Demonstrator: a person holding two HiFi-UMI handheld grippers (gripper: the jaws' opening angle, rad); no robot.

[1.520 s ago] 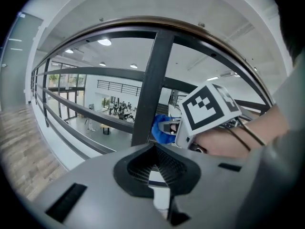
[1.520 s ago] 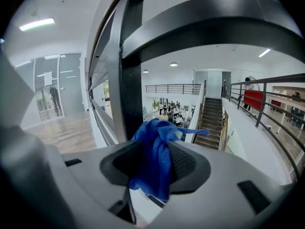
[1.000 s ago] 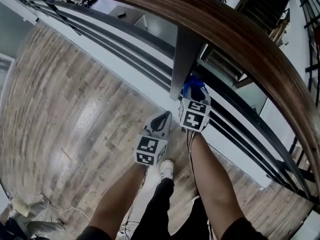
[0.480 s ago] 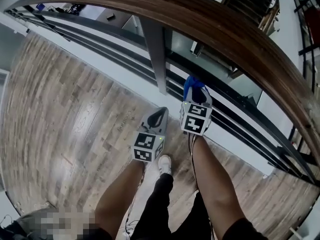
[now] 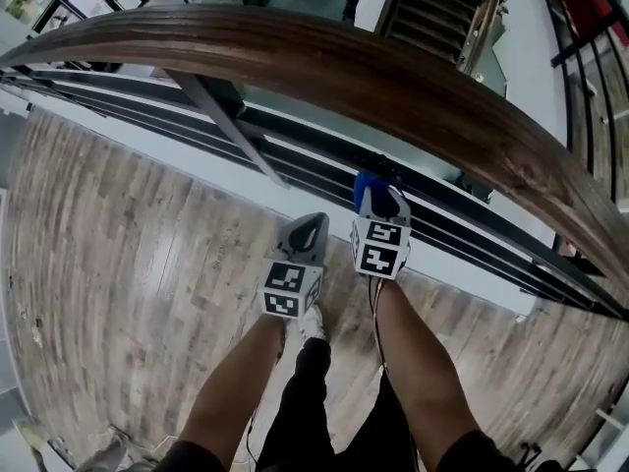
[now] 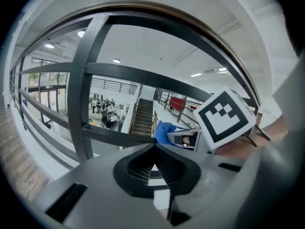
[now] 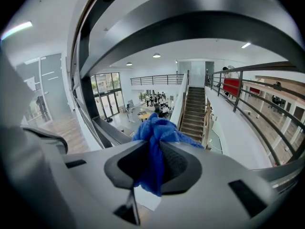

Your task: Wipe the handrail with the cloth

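Grips a bunched blue cloth [image 7: 155,142] in the right tongs [image 7: 153,163], tongs pressed shut on it. Holds it below the curved wooden handrail [image 5: 324,62], clear of the wood, level with the dark metal rails [image 5: 295,160]. Holds the left tongs [image 6: 155,149] closed on nothing, just beside the right, over the plank floor [image 5: 128,254].

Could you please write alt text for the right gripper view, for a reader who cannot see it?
The right gripper is shut on a bunched blue cloth. Dark railing bars arch overhead, and beyond them lie a bright atrium and a staircase.
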